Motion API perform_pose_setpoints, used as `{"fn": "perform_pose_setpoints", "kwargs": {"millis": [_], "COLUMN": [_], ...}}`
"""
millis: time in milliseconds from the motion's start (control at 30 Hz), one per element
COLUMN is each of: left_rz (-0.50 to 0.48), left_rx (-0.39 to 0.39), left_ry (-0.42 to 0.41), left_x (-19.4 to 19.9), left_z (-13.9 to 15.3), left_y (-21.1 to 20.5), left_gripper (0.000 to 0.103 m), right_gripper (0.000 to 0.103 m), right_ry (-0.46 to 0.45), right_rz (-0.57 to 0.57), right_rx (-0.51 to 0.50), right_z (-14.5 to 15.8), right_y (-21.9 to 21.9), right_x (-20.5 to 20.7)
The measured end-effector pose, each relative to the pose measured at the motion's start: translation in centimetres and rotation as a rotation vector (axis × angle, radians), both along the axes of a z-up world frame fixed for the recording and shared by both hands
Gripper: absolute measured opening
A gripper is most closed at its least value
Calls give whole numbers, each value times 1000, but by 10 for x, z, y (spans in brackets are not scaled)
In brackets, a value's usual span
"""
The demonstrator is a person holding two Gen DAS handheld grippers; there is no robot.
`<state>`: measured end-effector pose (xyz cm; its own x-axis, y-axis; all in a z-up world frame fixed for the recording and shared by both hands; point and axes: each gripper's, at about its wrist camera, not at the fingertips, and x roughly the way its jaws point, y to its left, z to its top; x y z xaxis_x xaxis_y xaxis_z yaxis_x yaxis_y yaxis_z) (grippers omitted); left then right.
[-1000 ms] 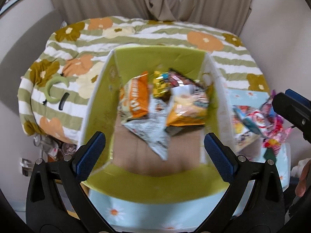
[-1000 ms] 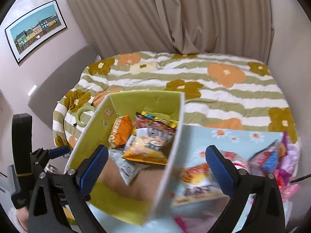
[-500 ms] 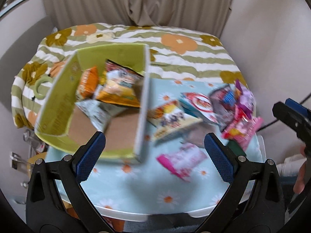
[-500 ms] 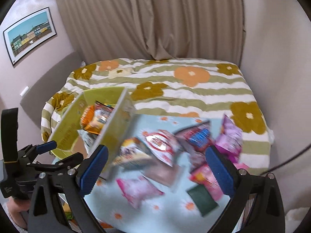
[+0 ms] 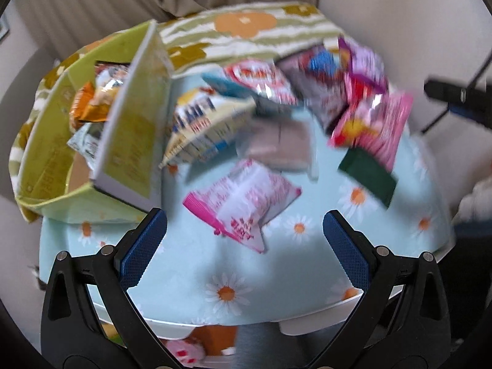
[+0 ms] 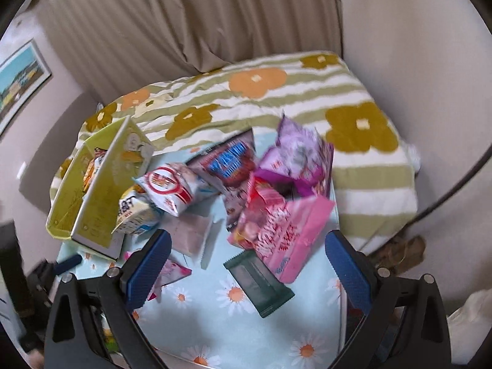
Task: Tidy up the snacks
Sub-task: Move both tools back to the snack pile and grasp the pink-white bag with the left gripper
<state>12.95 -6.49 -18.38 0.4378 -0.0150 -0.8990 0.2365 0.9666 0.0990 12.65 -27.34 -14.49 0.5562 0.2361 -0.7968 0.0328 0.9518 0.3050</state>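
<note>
At the left edge of the daisy-print tablecloth [image 5: 276,276] stands the green cardboard box [image 5: 129,141], open at the top, with a few packets already inside: an orange bag [image 5: 89,104] and a pale one below it show over the wall. Just beside the box's right wall lies a cream and blue packet [image 5: 203,126], leaning toward it. Next along come a red-and-white ringed bag [image 6: 169,187], a flat grey-brown sachet [image 5: 279,144] and, nearest the left gripper [image 5: 244,246], a pink-and-white bag [image 5: 243,200] lying alone on the cloth. Further right a dark blue-lettered bag [image 6: 230,160], a purple bag [image 6: 295,153] and a bright pink bag [image 6: 283,233] overlap in a heap, with a dark green flat packet [image 6: 258,279] poking out from under the pink one.

Both tongs are spread wide and carry nothing. The right gripper [image 6: 247,264] hangs above the green packet and the pink heap, touching neither as far as can be seen.

By my reading, sorting is partly done: some snacks are boxed and most are loose. The step in hand looks like picking the next packet. For the left tongs the lone pink-and-white bag is the clean choice: come down over it, pinch across its puffed middle, and lift it over the box wall without knocking the leaning cream packet
</note>
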Motion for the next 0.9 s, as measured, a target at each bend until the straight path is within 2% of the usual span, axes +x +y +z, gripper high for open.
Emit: {"fn": "perform_pose_setpoints", "kwargs": {"millis": [267,367,533,733,900], "left_rz": [-117,-160,-193,-192,-212], "left_rx": [160,178,176,116,84], "left_ry": [-5,7,50,112,148], "left_x": [25,38,52,66,74], "left_z": [-41,-49,-62,-76,-85], "left_y": [-18,-21,-20,-12,-13], "left_gripper": [101,101,101,100,81], "right_gripper": [100,100,100,100,100], "right_ry": [66,85,108,135,145], "right_rz": [-37,-74,-125,-186,-217], "right_rx": [44,57,80,86,80], "right_z": [-47,-58,-68,-81,-91], "right_y": [-6,-7,-8,-5,0], "right_x": [8,12,23,39,51]}}
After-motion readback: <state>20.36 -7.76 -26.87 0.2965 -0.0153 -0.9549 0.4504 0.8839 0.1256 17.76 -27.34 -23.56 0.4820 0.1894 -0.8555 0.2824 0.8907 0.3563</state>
